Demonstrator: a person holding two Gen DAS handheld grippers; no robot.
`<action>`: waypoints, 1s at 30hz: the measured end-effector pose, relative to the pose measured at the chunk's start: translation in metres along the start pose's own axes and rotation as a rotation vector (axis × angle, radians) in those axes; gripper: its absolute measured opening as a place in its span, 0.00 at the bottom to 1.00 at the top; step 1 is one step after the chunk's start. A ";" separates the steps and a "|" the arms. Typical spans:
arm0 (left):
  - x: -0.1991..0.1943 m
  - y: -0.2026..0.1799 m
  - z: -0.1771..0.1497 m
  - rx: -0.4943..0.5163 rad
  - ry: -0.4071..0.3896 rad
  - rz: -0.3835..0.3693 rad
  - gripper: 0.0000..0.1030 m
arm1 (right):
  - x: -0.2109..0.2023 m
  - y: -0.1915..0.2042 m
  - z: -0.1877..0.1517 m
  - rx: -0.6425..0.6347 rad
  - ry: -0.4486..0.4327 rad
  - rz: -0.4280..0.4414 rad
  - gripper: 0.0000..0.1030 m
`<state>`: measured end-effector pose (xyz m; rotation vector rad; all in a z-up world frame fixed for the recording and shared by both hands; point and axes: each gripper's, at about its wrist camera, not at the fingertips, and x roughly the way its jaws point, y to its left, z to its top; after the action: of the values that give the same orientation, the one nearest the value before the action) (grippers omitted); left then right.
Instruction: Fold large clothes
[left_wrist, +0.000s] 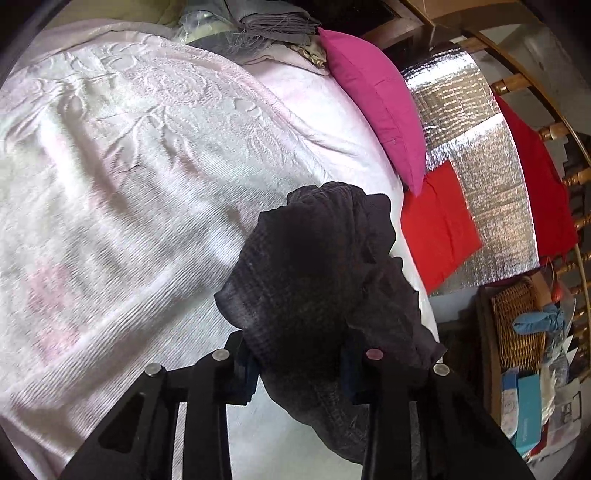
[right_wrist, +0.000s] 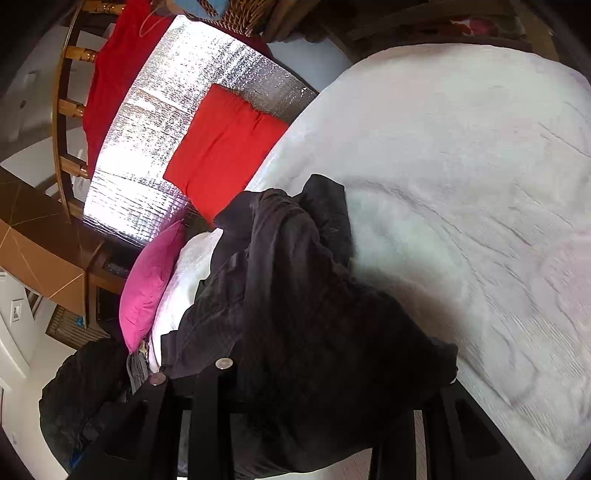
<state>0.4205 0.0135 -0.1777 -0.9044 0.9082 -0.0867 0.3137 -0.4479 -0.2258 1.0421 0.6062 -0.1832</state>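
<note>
Two grippers, left gripper (left_wrist: 301, 363) and right gripper (right_wrist: 306, 373), each have fingers clenched on the bunched dark garment (left_wrist: 317, 273), lifted over the pale embossed bedspread (left_wrist: 129, 166). Step looks like pickup, before spreading. Next: draw hands apart, lay it flat, clear of magenta pillow (left_wrist: 373, 103) and red cushion (left_wrist: 439, 232) beyond.

**A lived-in bedroom at home**

I am looking at a bedroom. A bed (left_wrist: 129, 184) with a pale embossed bedspread fills both views, with a pink pillow (left_wrist: 376, 110) and a red cushion (left_wrist: 439, 232) along its edge. A turned wooden rail (left_wrist: 546, 129), a wicker basket (left_wrist: 517, 325) and a heap of folded linens (left_wrist: 266, 22) stand nearby.
</note>
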 end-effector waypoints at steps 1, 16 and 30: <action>-0.003 0.001 -0.003 0.004 0.004 0.001 0.34 | -0.005 -0.001 -0.003 -0.006 0.000 -0.004 0.36; -0.068 0.037 -0.055 0.054 0.027 0.035 0.33 | -0.081 -0.031 -0.046 -0.026 0.026 -0.007 0.36; -0.088 0.069 -0.081 0.073 0.074 0.058 0.44 | -0.114 -0.068 -0.071 0.025 0.097 0.029 0.39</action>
<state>0.2862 0.0432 -0.1930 -0.8110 0.9935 -0.1028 0.1636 -0.4378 -0.2399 1.0878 0.6774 -0.1153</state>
